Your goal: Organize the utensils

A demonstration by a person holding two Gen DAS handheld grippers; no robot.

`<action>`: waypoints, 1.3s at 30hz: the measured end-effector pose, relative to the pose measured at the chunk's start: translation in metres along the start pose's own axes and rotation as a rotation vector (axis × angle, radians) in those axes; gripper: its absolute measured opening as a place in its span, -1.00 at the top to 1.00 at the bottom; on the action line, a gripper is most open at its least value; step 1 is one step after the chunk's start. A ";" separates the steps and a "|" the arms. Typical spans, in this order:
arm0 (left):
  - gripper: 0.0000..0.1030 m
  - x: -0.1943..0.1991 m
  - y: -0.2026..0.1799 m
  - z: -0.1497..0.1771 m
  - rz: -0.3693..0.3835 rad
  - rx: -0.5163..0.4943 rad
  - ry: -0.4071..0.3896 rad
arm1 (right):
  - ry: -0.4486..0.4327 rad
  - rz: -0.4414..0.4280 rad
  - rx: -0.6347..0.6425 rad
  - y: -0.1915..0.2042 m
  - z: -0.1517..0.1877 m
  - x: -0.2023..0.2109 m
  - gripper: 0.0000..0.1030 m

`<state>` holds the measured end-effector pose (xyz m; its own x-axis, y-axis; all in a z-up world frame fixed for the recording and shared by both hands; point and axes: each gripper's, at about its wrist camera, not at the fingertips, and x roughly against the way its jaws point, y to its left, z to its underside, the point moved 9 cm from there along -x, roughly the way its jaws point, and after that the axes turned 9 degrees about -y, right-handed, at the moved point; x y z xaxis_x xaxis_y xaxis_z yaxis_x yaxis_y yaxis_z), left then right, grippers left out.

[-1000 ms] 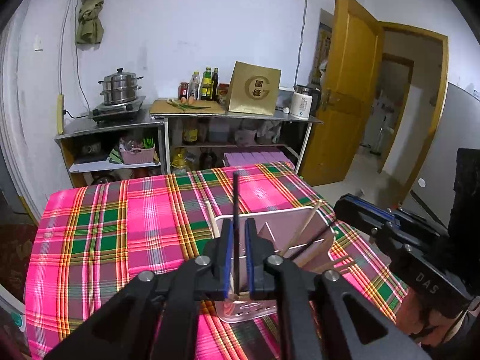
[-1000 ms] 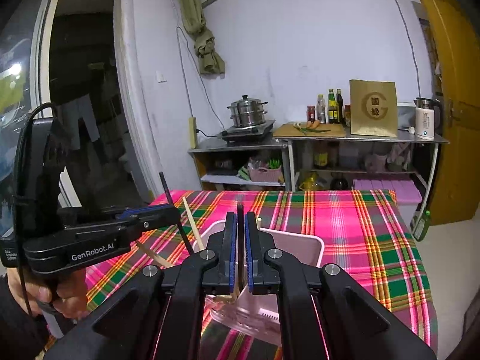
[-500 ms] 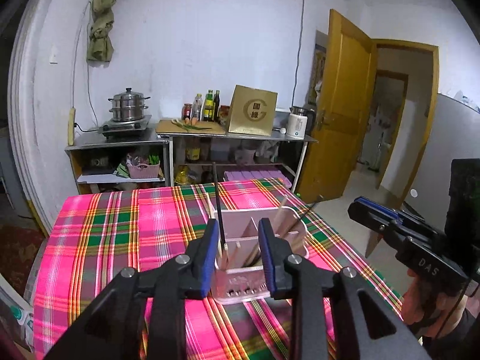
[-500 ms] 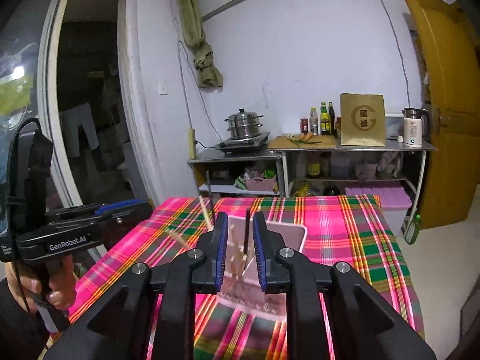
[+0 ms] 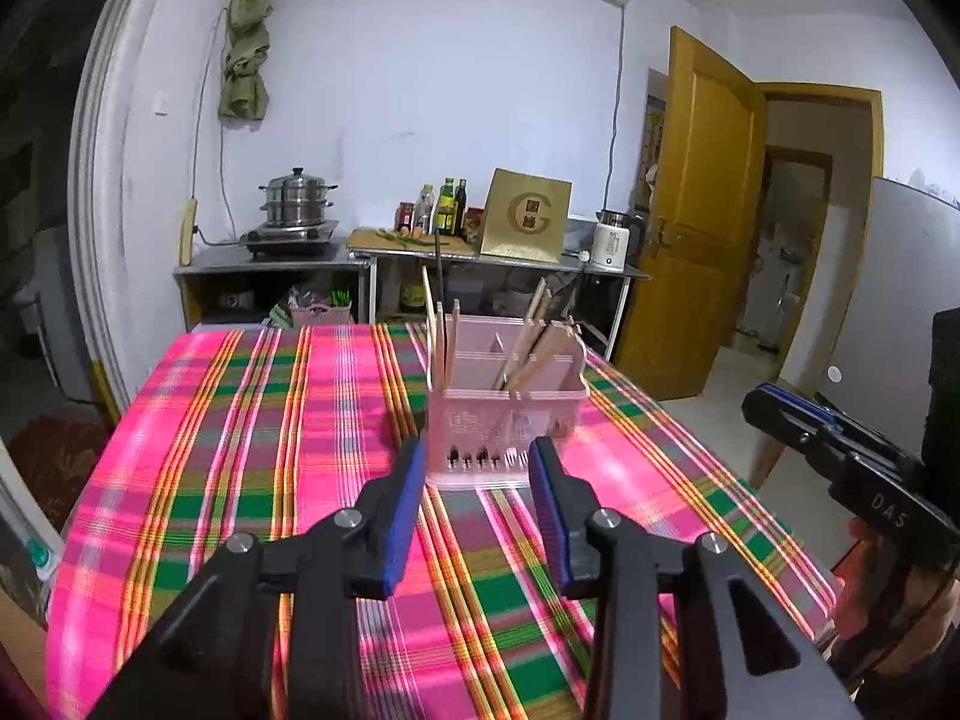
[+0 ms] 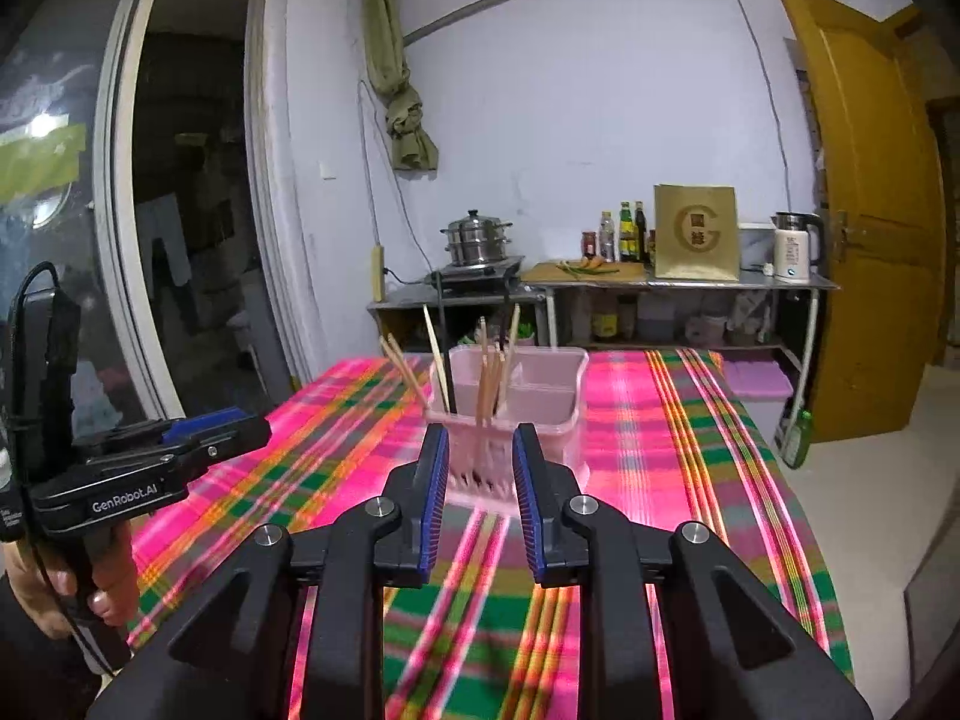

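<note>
Two hand-held grippers, left (image 5: 474, 501) and right (image 6: 478, 495), both empty with jaws opening, just short of the pink utensil caddy (image 5: 506, 405) on the plaid-covered bench (image 5: 240, 420), chopsticks (image 6: 489, 381) standing roughly upright inside, neither gripper clearly nearer.

My left gripper (image 5: 474, 504) and right gripper (image 6: 480, 492): matt black plastic, ribbed blue pads. At twelve o'clock, a perforated pink plastic holder (image 5: 504, 414) with pale wooden chopsticks (image 5: 528, 330). Woven plaid tablecloth (image 5: 240, 420), matt. Steamer pot (image 5: 297, 195): shiny metal.
</note>
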<state>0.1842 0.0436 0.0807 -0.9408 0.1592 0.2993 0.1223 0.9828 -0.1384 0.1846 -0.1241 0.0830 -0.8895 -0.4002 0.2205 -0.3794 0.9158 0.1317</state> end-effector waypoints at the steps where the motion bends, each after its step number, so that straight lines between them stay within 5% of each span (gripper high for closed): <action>1: 0.27 0.004 -0.002 0.006 0.002 0.003 0.003 | 0.004 0.005 -0.003 0.001 0.007 0.006 0.55; 5: 0.27 0.017 -0.006 0.029 -0.019 0.005 0.012 | 0.022 0.026 -0.009 0.003 0.029 0.024 0.51; 8: 0.27 0.028 -0.008 0.043 -0.037 0.009 0.002 | 0.025 0.038 0.004 0.007 0.043 0.037 0.19; 21: 0.27 0.058 -0.019 0.096 -0.052 -0.003 0.033 | 0.074 0.063 0.020 0.017 0.092 0.065 0.18; 39: 0.27 0.060 -0.021 0.106 -0.062 -0.007 0.048 | 0.080 0.078 0.029 0.017 0.100 0.073 0.18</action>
<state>0.0917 0.0225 0.0012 -0.9305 0.1018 0.3519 0.0662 0.9915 -0.1116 0.0879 -0.1342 0.0042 -0.8938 -0.3284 0.3053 -0.3185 0.9443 0.0832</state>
